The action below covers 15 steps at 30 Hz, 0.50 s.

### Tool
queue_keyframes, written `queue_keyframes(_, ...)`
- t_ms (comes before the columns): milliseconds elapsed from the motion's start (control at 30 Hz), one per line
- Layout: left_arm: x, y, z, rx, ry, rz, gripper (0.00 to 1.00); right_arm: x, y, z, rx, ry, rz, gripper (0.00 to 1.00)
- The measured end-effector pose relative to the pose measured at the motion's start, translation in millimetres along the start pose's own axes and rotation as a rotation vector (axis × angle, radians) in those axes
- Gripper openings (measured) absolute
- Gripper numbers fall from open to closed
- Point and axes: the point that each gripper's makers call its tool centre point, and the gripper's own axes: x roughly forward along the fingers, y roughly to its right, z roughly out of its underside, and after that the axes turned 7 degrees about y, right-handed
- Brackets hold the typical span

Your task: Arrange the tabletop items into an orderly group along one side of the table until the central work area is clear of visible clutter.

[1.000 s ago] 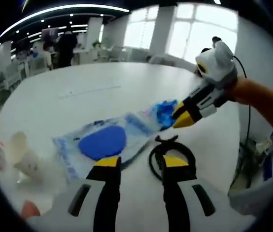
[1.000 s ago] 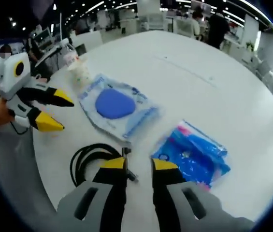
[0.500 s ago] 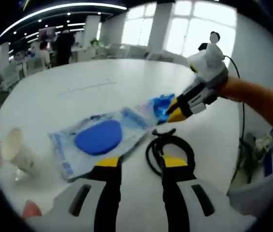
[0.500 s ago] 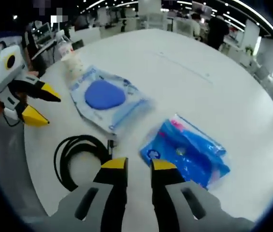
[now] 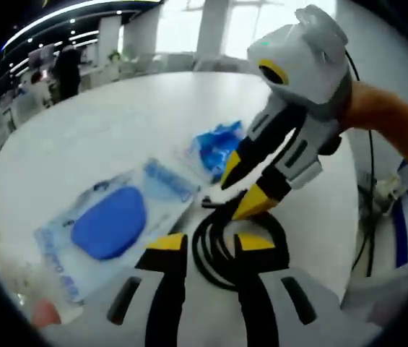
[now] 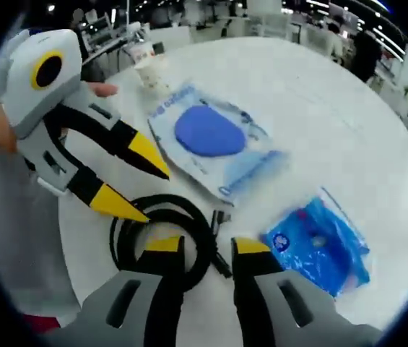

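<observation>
Grippers, two, both with jaws spread, hover over one coiled black cable (image 6: 162,233) at the near table (image 6: 348,116) edge: left gripper (image 5: 204,247), right gripper (image 6: 200,248). Farther in lie one clear packet with a blue pad (image 6: 213,139) and one blue packet (image 6: 318,247); one paper cup (image 6: 151,72) stands at the far edge.

I can't read a single word, number or brand in either view. The clear packet with the blue pad (image 6: 211,141) carries blue print along its edges, and the blue bag (image 6: 318,246) has a small round white mark near one corner, but from my seat both are too blurred to make out. The paper cup (image 6: 149,72) shows only faint specks.
</observation>
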Motion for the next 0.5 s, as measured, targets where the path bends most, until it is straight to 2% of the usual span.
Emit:
queue_keyframes(133,7.8,-4.2,14.2,0.010,-0.053,-0.017,0.23,7.3,-1.0,3.4,-0.031,-0.036,-0.006,0.22)
queue_keyframes(400,12.0,-1.1,21.3,0.017,-0.068,-0.015,0.22,10.8,1.7,8.2,-0.073,-0.063,0.009,0.14)
queue_keyframes(500,12.4,-2.6,22.0,0.027,-0.072,-0.022,0.21,10.1,0.5,8.0,-0.062,-0.057,0.003,0.13)
